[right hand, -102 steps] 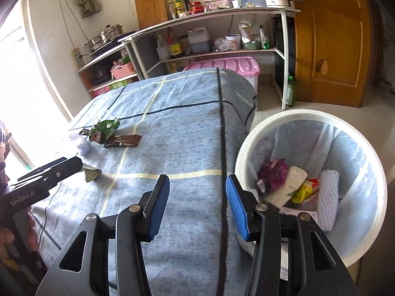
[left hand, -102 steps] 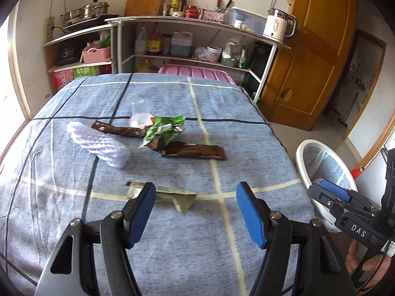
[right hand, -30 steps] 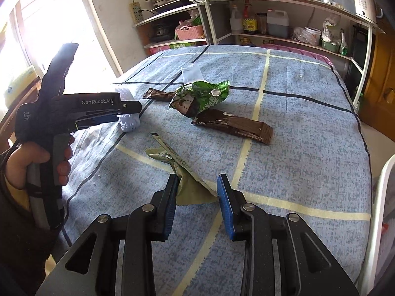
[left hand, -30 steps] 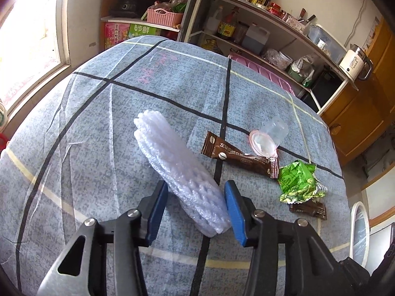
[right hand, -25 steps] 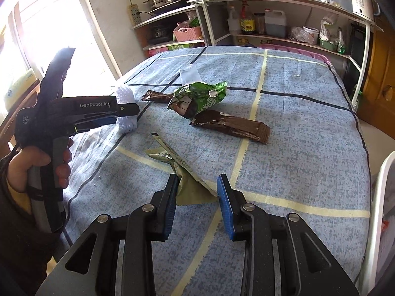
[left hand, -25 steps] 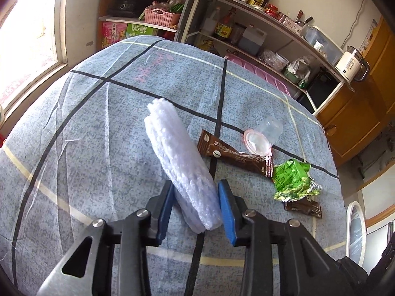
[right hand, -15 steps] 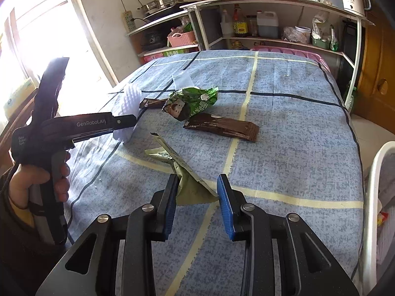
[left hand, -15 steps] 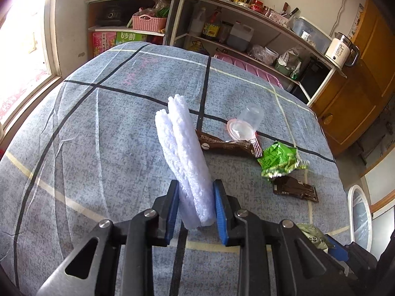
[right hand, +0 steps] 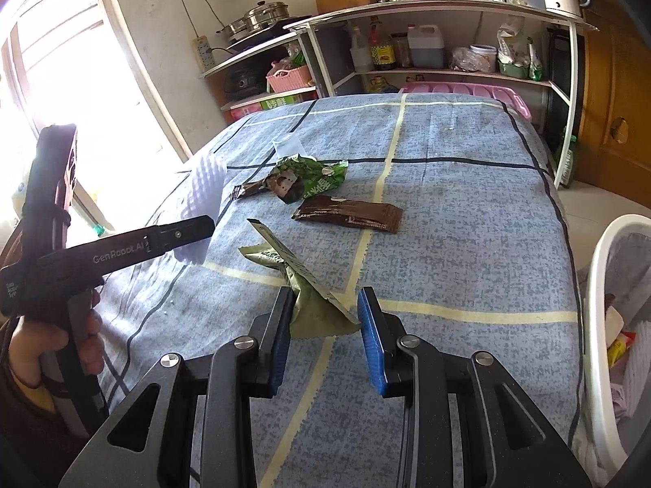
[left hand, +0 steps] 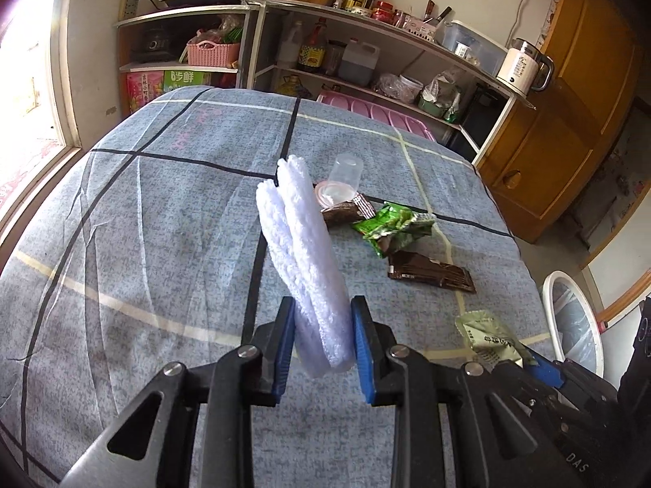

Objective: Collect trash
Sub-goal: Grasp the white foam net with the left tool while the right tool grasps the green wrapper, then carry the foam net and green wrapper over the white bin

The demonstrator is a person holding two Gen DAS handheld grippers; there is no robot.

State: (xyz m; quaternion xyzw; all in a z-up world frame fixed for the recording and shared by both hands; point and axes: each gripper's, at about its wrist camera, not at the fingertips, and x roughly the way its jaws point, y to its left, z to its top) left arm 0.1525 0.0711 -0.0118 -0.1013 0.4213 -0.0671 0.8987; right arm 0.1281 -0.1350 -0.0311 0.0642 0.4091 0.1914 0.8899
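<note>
Left wrist view. Your left gripper [left hand: 321, 339] is clamped on the white foam fruit net, a folded, dimpled sleeve of soft mesh [left hand: 301, 252]. Both blue pads [left hand: 285, 341] press its lower end, and the rest of the sleeve stands up and away from the jaws, clear of the blue-grey checked tablecloth [left hand: 134, 244]. Beyond its tip lie the clear plastic cup on its side with a pink-rimmed lid [left hand: 339, 181], the brown stick sachet [left hand: 346, 211], the crumpled green snack wrapper [left hand: 396, 229] and the flat dark brown bar wrapper [left hand: 431, 274], all well apart from your jaws. At lower right the olive-green foil packet [left hand: 486, 337] sits in the blue tips of your right gripper [left hand: 533, 360]. The white round bin with a clear liner [left hand: 569, 317] stands off the table edge to the right.

Right wrist view. Your right gripper [right hand: 325, 325] stands narrow, and the olive-green foil packet [right hand: 309, 297], creased, with a torn strip pointing up and left, is held between its pads; the left pad [right hand: 282, 325] touches it, while contact at the right pad cannot be told for certain. The packet's far end reaches toward the tablecloth [right hand: 468, 244]. Your left gripper [right hand: 191, 229] enters from the left, held in a hand [right hand: 57, 345], with the foam net [right hand: 203, 187] washed out by window light at its tip. The bin's rim [right hand: 594, 284] shows at the right edge, with trash inside.
</note>
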